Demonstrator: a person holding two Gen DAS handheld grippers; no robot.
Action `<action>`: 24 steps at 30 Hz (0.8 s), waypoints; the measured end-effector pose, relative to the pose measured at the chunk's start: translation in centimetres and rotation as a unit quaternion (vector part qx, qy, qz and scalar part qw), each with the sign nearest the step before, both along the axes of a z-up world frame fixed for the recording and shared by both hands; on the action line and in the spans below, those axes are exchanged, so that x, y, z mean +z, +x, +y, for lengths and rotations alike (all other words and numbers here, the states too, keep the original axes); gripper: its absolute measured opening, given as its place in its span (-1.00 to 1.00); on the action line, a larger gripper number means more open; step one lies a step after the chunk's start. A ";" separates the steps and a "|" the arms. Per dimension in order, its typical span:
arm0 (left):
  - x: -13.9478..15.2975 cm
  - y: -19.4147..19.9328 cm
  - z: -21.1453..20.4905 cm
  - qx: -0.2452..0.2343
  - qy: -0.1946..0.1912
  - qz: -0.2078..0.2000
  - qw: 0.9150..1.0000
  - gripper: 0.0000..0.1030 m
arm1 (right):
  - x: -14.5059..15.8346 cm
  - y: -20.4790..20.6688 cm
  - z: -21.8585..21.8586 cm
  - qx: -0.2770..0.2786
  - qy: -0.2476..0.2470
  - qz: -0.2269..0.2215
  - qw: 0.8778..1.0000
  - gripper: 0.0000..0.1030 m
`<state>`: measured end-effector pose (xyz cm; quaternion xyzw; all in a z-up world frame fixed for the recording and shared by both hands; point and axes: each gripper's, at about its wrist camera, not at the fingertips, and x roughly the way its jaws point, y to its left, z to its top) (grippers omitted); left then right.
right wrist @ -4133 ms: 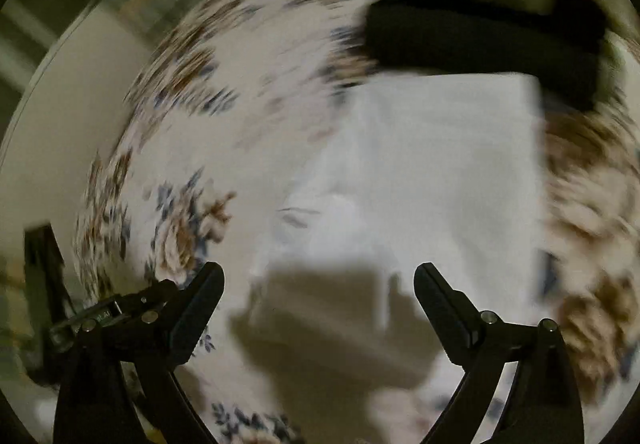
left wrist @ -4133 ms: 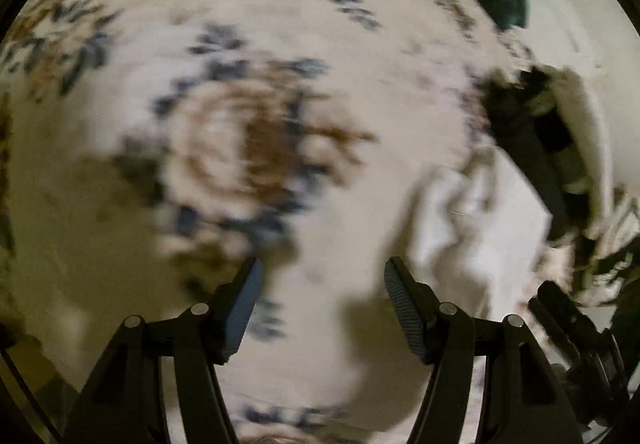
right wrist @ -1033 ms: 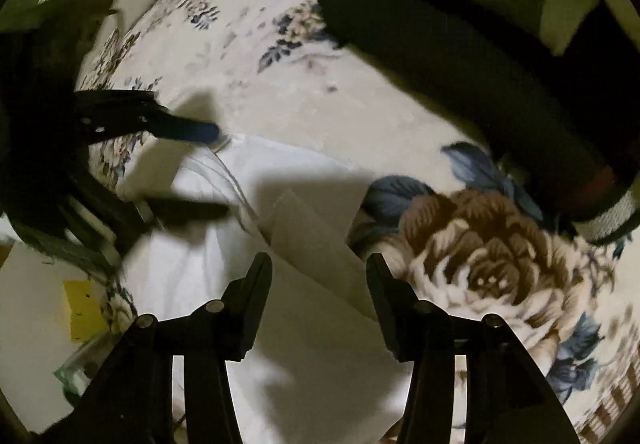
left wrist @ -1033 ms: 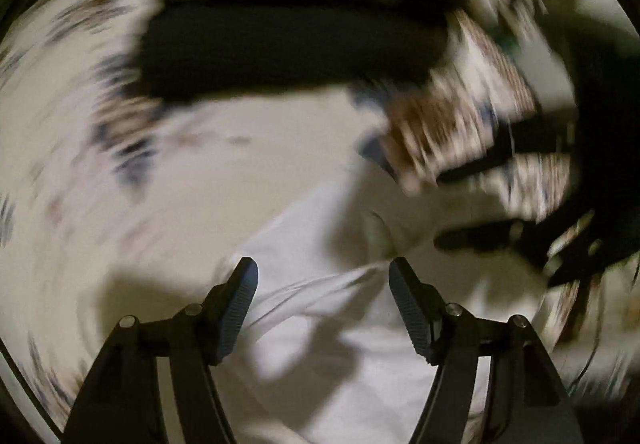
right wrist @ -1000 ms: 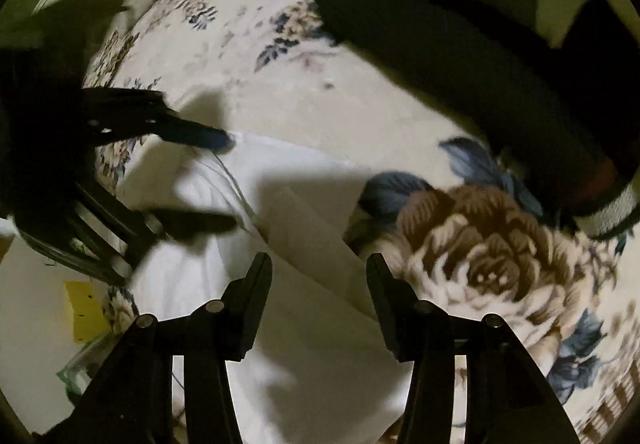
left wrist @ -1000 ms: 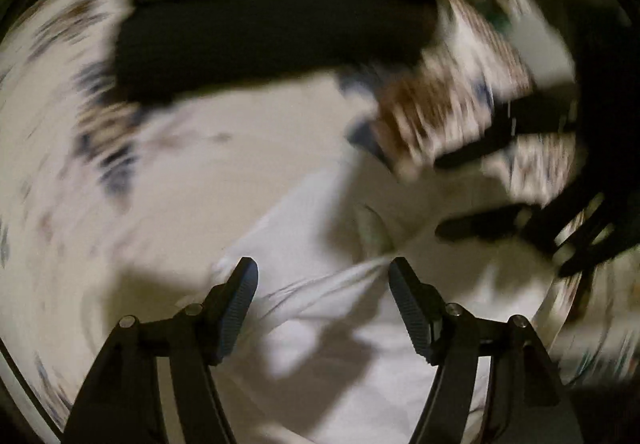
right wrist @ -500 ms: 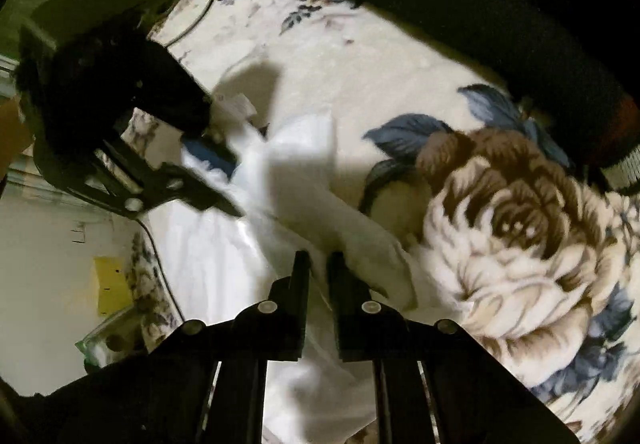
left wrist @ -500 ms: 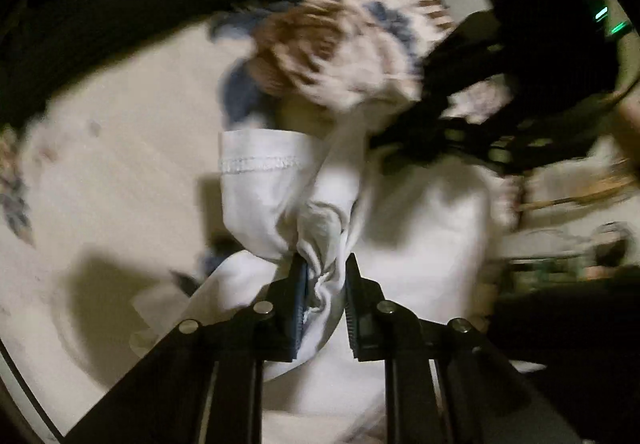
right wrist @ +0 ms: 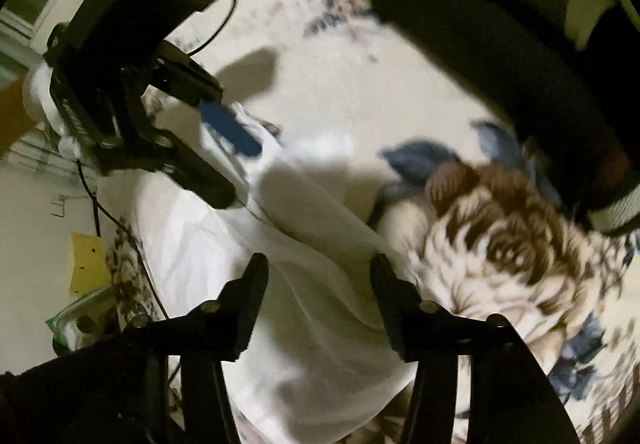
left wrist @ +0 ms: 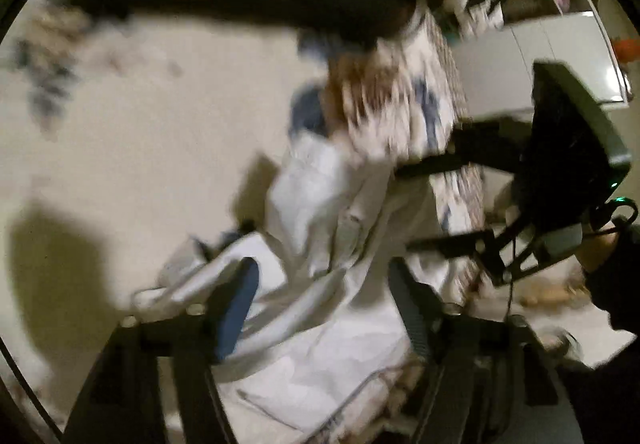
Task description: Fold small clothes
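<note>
Now both released, left gripper (left wrist: 322, 298) jaws wide over white garment (left wrist: 320, 324), right gripper (right wrist: 318, 282) likewise, nothing grasped.

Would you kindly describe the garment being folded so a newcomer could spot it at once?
Find the floral blanket with its big brown rose. Left of that rose lies the white garment, rumpled, between both open grippers. It is the only plain white cloth there; its neighbours are patterned or black.

Bare cream patch of the floral bedspread (left wrist: 152, 132) lies open left of the white garment (left wrist: 320, 284). Dark bolster (right wrist: 500, 56) blocks the far side. Left gripper (right wrist: 224, 160) and right gripper (left wrist: 432, 204) crowd the garment from both sides, jaws spread.
</note>
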<state>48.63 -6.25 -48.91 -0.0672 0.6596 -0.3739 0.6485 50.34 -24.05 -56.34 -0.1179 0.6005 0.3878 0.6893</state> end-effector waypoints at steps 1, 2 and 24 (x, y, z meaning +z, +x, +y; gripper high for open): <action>0.8 -0.3 0.7 0.025 0.023 -0.032 0.999 0.31 | 0.5 -0.1 0.3 0.006 0.003 -0.012 1.000 0.09; 1.7 -0.9 1.5 0.061 0.059 -0.067 0.994 0.43 | 0.9 -0.4 0.7 0.019 0.003 -0.026 0.999 0.10; -1.0 -15.6 11.8 0.452 0.174 -0.100 0.869 0.50 | -6.4 8.0 7.6 0.033 0.065 0.374 0.924 -0.64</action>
